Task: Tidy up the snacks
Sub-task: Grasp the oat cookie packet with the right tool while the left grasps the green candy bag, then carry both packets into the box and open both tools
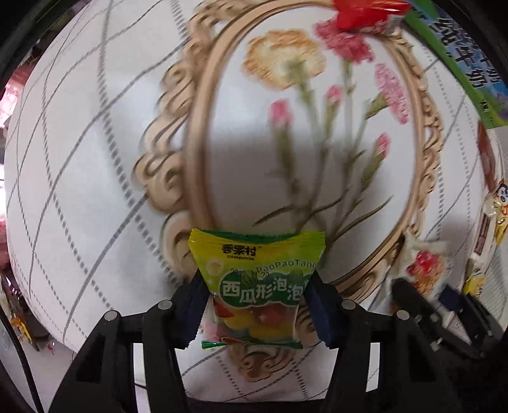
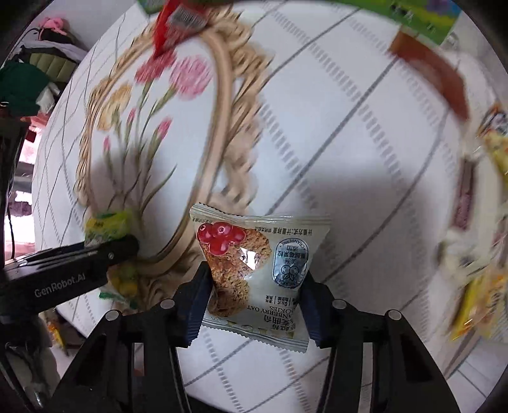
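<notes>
My left gripper (image 1: 257, 292) is shut on a green and yellow bubble gum packet (image 1: 257, 279) and holds it above the flowered tablecloth (image 1: 95, 143). My right gripper (image 2: 255, 289) is shut on a white cranberry oat cookie packet (image 2: 254, 270) above the same cloth. In the right wrist view the left gripper (image 2: 104, 251) shows at the left with its green packet (image 2: 108, 224). In the left wrist view the right gripper (image 1: 422, 286) shows at the lower right with the cookie packet (image 1: 425, 267).
A red packet (image 1: 358, 12) and a green box (image 1: 460, 60) lie at the far edge. Several snack packets (image 2: 482, 254) lie blurred along the right side, with a brown packet (image 2: 435, 76) further back. The floor and clutter show at the left.
</notes>
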`<state>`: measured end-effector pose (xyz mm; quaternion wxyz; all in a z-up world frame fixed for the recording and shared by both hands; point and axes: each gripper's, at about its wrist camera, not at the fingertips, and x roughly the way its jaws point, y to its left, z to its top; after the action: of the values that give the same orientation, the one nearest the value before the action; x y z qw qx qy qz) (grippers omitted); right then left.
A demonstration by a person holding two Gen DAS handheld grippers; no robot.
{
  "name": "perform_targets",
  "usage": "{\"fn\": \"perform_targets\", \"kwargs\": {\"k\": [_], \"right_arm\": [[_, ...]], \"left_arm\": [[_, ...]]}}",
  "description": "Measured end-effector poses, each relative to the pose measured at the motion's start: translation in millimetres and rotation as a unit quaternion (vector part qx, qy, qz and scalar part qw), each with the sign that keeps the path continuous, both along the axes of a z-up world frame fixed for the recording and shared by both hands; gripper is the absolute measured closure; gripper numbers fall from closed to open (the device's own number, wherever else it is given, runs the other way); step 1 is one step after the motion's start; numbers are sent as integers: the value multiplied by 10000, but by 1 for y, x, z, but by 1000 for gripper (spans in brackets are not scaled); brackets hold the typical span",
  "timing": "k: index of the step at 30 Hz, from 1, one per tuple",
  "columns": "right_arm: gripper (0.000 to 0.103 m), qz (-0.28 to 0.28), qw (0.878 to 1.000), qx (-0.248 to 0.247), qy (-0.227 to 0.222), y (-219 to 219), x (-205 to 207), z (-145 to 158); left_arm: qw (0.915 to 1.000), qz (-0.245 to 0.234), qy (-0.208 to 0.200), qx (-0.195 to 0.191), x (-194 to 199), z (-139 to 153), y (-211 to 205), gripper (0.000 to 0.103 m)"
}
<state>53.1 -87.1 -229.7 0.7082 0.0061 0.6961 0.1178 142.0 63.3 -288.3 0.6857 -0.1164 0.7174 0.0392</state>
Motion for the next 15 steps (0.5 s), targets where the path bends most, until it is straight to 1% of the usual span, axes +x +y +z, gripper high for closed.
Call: {"fn": "perform_targets", "kwargs": {"k": [3, 4, 6, 8, 10, 11, 12, 15], "right_arm": [[48, -64, 9997, -74, -215, -15, 17, 11], [48, -61, 9997, -95, -203, -18, 22, 12], [48, -107, 9999, 21, -134, -24, 29, 12], [45, -184, 9998, 109, -36, -24, 31, 11], [34, -241, 9996, 167, -29, -29, 32, 12], [32, -292, 9993, 224, -14, -29, 31, 12], [32, -312, 9992, 232, 3, -42, 29, 16], [32, -390, 9991, 164, -31, -40, 25, 10]], "left_arm": [[9998, -100, -174, -36, 21, 7, -16, 50], [9996, -120, -231, -49, 27, 9, -20, 50], [9992, -254, -298, -97, 38, 11, -29, 50], [9989, -381, -230, -131, 41, 8, -34, 48], [9982, -523, -98, -262, 41, 1, -38, 38], [9979, -558, -9, -319, 40, -5, -40, 38], [9977, -590, 55, -330, 40, -12, -43, 38], [9979, -580, 1, -295, 35, -17, -50, 38]]}}
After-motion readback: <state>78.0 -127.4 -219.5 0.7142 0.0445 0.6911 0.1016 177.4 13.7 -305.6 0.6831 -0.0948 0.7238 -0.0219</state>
